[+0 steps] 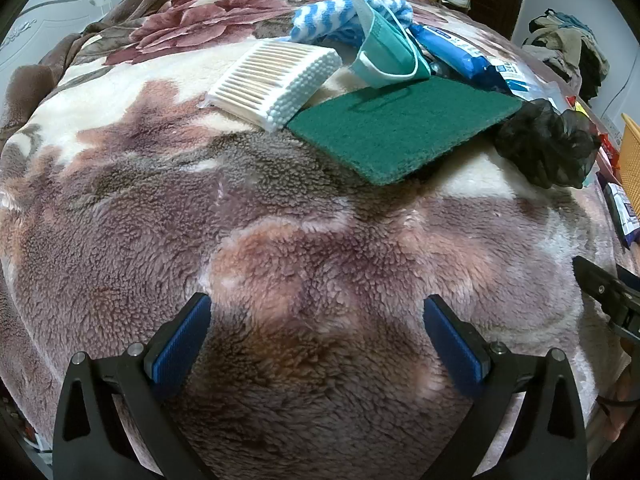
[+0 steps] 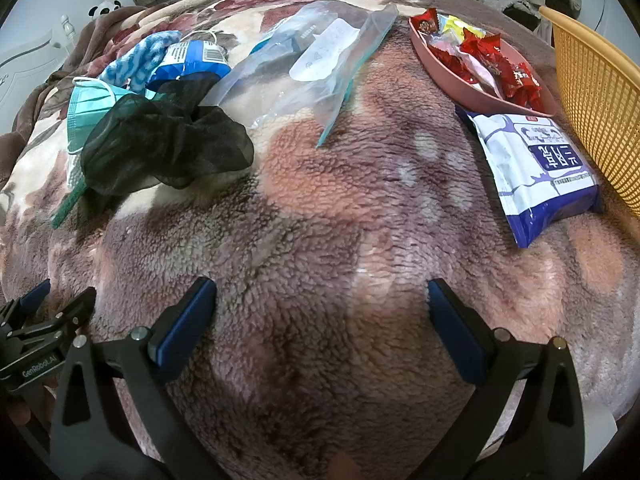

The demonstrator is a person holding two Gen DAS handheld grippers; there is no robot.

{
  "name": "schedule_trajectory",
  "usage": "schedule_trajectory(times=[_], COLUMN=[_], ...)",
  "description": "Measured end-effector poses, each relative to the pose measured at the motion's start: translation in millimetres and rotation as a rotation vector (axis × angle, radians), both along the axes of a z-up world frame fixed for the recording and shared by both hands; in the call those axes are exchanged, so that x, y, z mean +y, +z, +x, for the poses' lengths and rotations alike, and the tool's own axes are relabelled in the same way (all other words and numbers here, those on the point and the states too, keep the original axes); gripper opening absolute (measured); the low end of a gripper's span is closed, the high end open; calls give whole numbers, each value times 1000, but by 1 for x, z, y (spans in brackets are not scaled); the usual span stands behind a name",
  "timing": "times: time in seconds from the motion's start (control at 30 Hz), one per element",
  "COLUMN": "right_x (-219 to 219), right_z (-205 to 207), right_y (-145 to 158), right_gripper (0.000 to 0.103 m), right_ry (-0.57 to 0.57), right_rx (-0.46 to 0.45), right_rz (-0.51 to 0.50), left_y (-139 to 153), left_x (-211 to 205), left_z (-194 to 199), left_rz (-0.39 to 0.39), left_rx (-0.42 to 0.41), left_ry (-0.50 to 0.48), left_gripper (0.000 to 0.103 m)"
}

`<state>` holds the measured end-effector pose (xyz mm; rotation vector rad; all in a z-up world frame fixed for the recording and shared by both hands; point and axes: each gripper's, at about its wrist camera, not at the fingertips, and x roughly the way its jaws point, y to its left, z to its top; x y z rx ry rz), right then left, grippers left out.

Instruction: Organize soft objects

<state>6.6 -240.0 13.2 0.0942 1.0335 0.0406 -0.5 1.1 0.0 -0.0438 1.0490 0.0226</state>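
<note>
Soft items lie in a heap on a flowered fleece blanket (image 1: 280, 216). In the left wrist view I see a green scouring pad (image 1: 404, 124), a pack of cotton swabs (image 1: 276, 80), a teal face mask (image 1: 386, 54), a blue-and-white striped cloth (image 1: 332, 20), a blue wipes pack (image 1: 456, 50) and a black mesh puff (image 1: 548, 144). The right wrist view shows the black mesh puff (image 2: 168, 140), the mask (image 2: 86, 106) and a clear zip bag (image 2: 304, 60). My left gripper (image 1: 318, 314) and right gripper (image 2: 322, 300) hang open over bare blanket, nothing between the fingers.
A pink tray (image 2: 472, 94) of red-wrapped sweets sits at the right, with a white-and-blue packet (image 2: 536, 172) in front of it. A yellow lattice basket (image 2: 596, 112) stands at the far right edge. Clothes are piled beyond the bed.
</note>
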Motion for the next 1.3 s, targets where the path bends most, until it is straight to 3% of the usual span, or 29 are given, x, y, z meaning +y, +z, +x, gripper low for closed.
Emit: schedule_trajectory(times=[1.3], right_x=[-1], right_z=[-2], right_y=[-1], right_gripper=[103], right_ry=[3], right_rx=[-7], right_rz=[0], left_y=[-4], left_x=[3], left_z=[-2], left_rz=[-2], left_rx=[-1], left_ry=[1], left_gripper=[103])
